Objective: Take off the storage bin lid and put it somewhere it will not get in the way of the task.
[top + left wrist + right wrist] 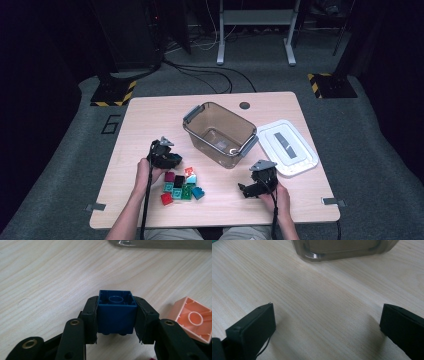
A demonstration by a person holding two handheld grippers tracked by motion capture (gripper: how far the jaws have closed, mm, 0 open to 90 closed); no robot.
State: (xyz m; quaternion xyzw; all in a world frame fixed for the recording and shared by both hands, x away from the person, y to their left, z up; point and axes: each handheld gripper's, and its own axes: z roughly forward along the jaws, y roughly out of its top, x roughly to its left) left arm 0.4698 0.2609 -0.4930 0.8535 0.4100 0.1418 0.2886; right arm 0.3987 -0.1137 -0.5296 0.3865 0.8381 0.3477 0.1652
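My left gripper point(116, 321) is shut on a blue brick point(115, 315), its hollow underside facing the camera, both pads pressed against its sides. In the high view the left gripper point(167, 159) sits just left of a cluster of coloured bricks point(181, 187). An orange brick point(193, 318) lies on the table right beside the held one. My right gripper point(327, 327) stands open over bare wood, nothing between its jaws; in the high view the right gripper point(257, 182) rests near the table's front right. A clear plastic bin point(220, 132) stands in the middle of the table, its wall point(344, 251) ahead of the right gripper.
The bin's white lid point(287, 146) lies flat to the right of the bin. A round cable hole point(244, 105) sits near the table's far edge. Beyond the table are cables and a desk frame point(255, 30) on grey carpet.
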